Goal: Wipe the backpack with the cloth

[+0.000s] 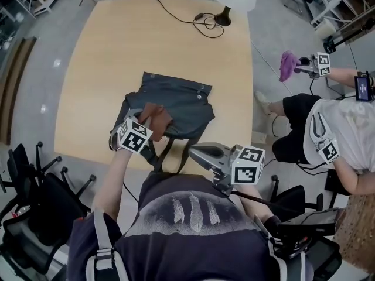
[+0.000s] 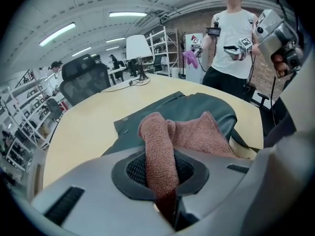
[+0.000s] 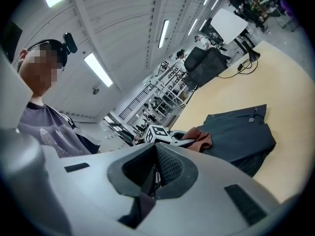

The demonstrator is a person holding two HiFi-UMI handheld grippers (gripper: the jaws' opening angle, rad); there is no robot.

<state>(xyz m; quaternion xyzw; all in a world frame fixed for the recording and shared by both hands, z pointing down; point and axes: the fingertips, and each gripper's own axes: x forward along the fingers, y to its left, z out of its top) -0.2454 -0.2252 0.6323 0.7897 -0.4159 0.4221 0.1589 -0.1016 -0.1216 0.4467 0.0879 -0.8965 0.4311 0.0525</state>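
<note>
The dark grey-green fabric backpack (image 1: 181, 107) lies flat at the centre of the frame, on the pale wooden worktop (image 1: 99, 69) near its lower edge; a rust-brown terry cloth (image 1: 157, 116) rests on the bag's lower left part; the left gripper (image 1: 142, 127) is pinching one fold of that cloth; the right gripper (image 1: 196, 151), pressed together on nothing, hovers off the worktop's edge at lower centre, apart from the bag.
</note>
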